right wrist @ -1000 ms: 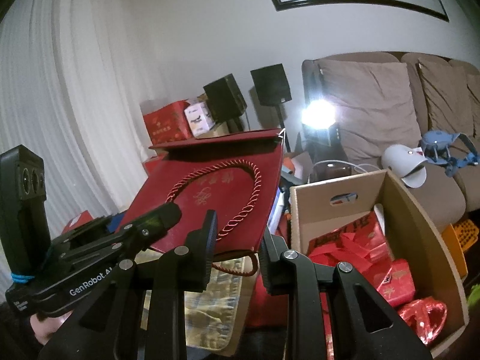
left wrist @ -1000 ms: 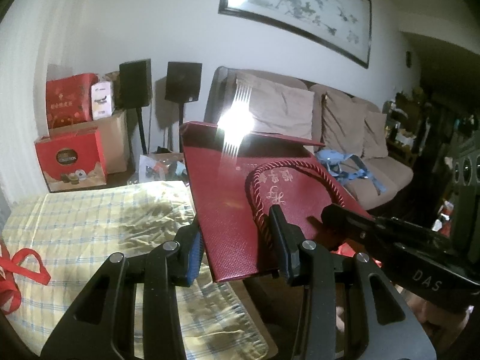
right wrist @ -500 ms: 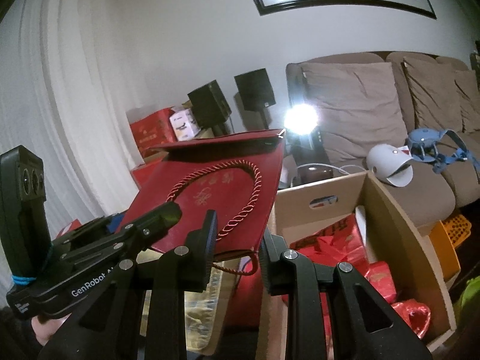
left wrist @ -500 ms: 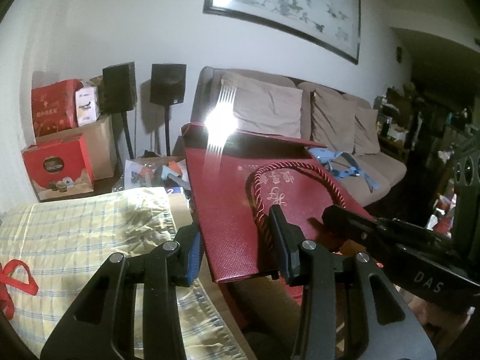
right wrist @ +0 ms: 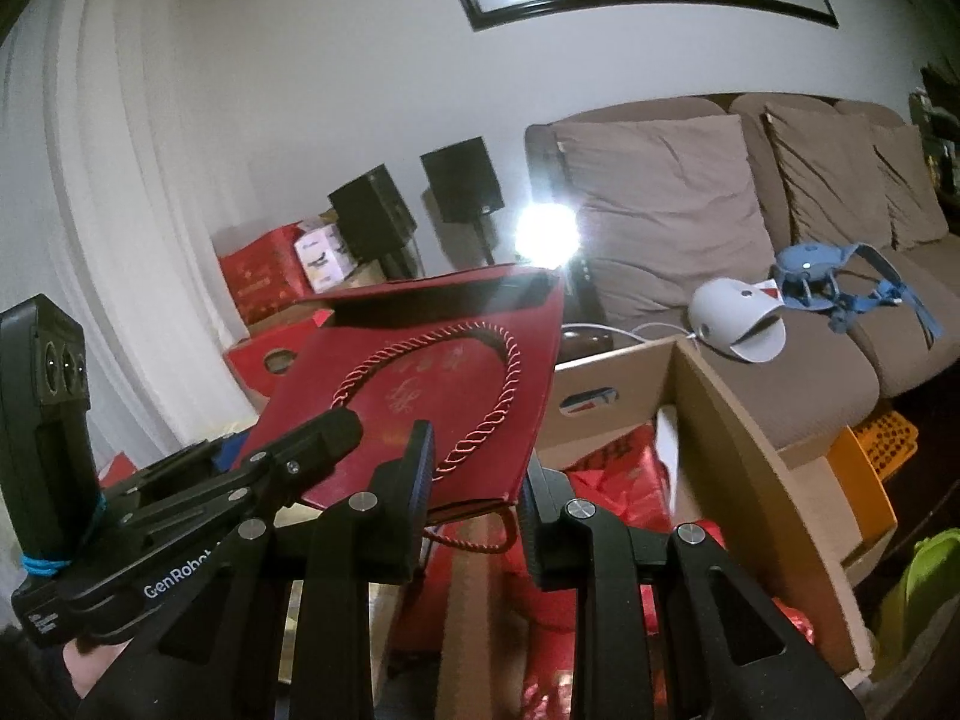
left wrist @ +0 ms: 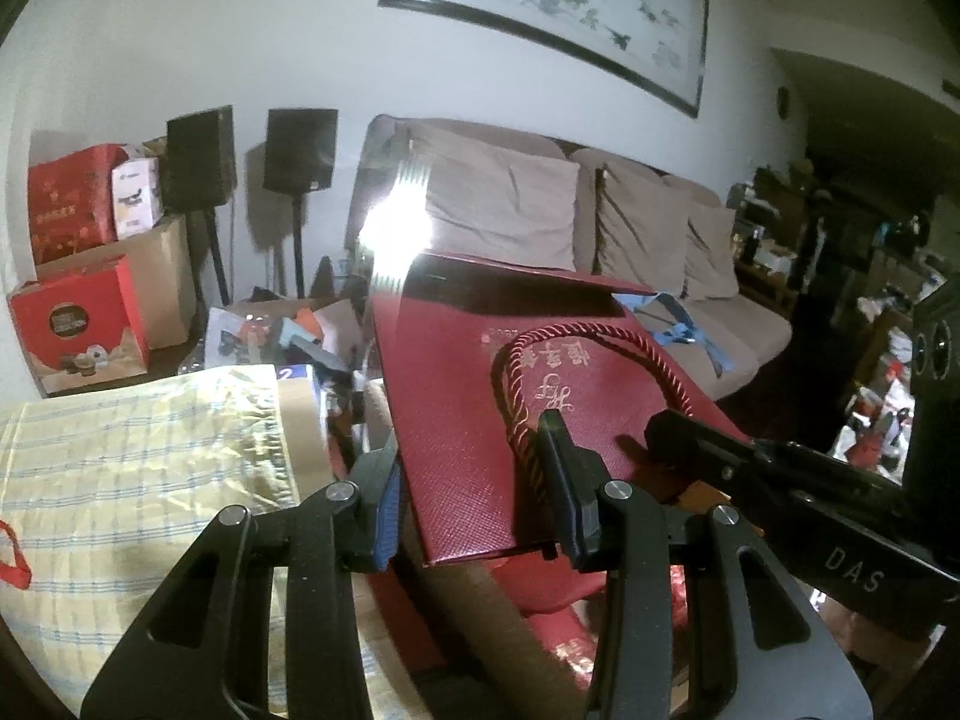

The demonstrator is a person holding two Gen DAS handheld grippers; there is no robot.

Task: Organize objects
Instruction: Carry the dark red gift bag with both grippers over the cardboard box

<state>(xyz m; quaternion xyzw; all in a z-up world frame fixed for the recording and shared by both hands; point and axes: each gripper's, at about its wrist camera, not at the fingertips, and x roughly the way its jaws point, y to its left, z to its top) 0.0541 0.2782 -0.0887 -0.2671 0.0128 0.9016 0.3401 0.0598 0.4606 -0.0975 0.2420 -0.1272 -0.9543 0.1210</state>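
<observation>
A dark red paper gift bag (left wrist: 480, 420) with a twisted cord handle (left wrist: 600, 336) and gold characters is held flat in the air between both grippers. My left gripper (left wrist: 474, 510) is shut on its left bottom edge. My right gripper (right wrist: 474, 492) is shut on its right bottom edge; the bag also shows in the right wrist view (right wrist: 432, 384). Each gripper shows in the other's view. The bag hangs over the edge of an open cardboard box (right wrist: 738, 408) holding several red packets (right wrist: 618, 480).
A yellow checked cloth (left wrist: 120, 432) covers the surface on the left. A beige sofa (right wrist: 750, 228) with a white helmet-like object (right wrist: 732, 324) stands behind. Red boxes (left wrist: 72, 324), two black speakers (left wrist: 300, 150) and floor clutter stand by the wall. An orange crate (right wrist: 870, 456) is beside the box.
Both grippers have carried the bag to the right, off the checked cloth and over the cardboard box. The grip on the bag is unchanged.
</observation>
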